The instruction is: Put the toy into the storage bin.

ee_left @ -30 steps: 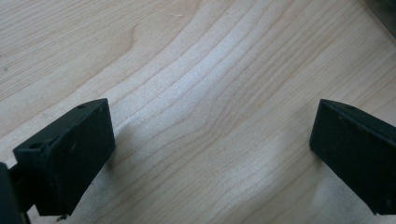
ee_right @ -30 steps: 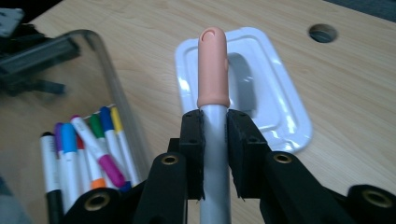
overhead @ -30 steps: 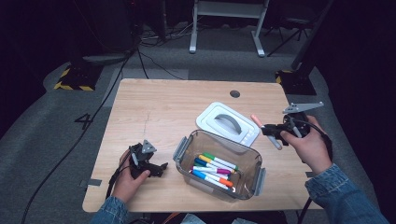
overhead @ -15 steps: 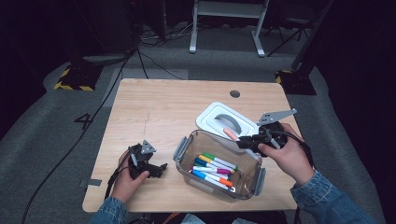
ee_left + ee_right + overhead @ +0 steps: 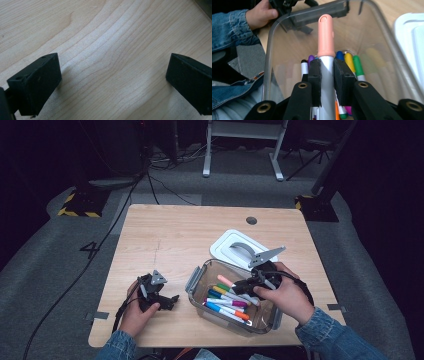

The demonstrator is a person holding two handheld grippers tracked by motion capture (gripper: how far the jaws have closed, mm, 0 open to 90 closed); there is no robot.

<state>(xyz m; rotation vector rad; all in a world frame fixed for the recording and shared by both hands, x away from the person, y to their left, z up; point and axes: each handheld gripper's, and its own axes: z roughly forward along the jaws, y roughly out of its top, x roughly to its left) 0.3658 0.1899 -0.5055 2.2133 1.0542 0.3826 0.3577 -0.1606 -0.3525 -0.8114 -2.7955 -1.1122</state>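
A clear plastic bin [image 5: 199,279] [image 5: 270,50] near the table's front edge holds several coloured markers [image 5: 227,302] [image 5: 352,62]. My right gripper [image 5: 248,283] [image 5: 327,75] hangs over the bin, shut on a white marker with a salmon-pink cap [image 5: 226,281] [image 5: 326,37] that points toward the bin's left end. My left gripper [image 5: 167,301] [image 5: 112,82] rests on the bare wood left of the bin, its jaws wide open with nothing between them. A hand holds each gripper.
The bin's white lid [image 5: 240,249] [image 5: 409,37] with a grey handle lies on the table just behind the bin. The wooden table [image 5: 175,240] has a round cable hole [image 5: 251,220] near its back edge. Dark floor and cables surround it.
My right gripper has carried the pink-capped marker leftward and a little down, from the table's right side to over the bin. The left gripper has stayed put.
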